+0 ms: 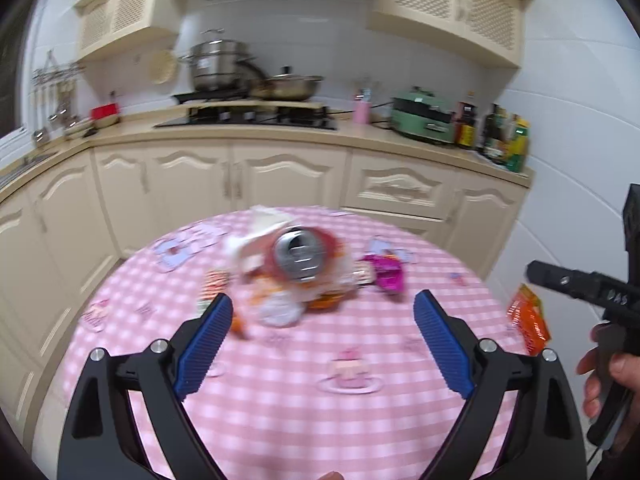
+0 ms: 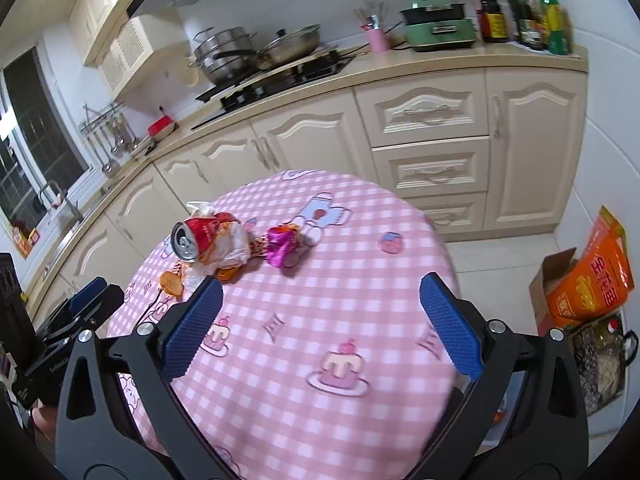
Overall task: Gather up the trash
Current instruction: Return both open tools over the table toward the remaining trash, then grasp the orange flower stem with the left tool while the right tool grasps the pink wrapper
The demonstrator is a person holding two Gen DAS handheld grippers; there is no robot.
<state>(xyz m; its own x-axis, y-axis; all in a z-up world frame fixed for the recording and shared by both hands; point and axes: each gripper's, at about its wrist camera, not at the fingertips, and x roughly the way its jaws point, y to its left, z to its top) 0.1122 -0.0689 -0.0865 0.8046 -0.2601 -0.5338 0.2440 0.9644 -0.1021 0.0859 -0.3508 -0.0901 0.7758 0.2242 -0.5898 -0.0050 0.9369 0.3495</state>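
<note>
The left wrist camera looked forward and slightly down across the round table [image 1: 280,400], level with the counter, with the stove [image 1: 248,118] at twelve o'clock. The right wrist camera sat higher and further right, tilted, facing about eleven o'clock over the same table [image 2: 320,320]. Both views shared the crushed can [image 1: 298,254] [image 2: 192,236], nearer in the left view, and the green cooker [image 1: 424,120] [image 2: 438,26].

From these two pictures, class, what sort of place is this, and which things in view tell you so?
A home kitchen, most likely. A gas stove carries steel pots, a sink sits under the window, and sauce bottles stand on the counter. A small round table holds some trash.
</note>
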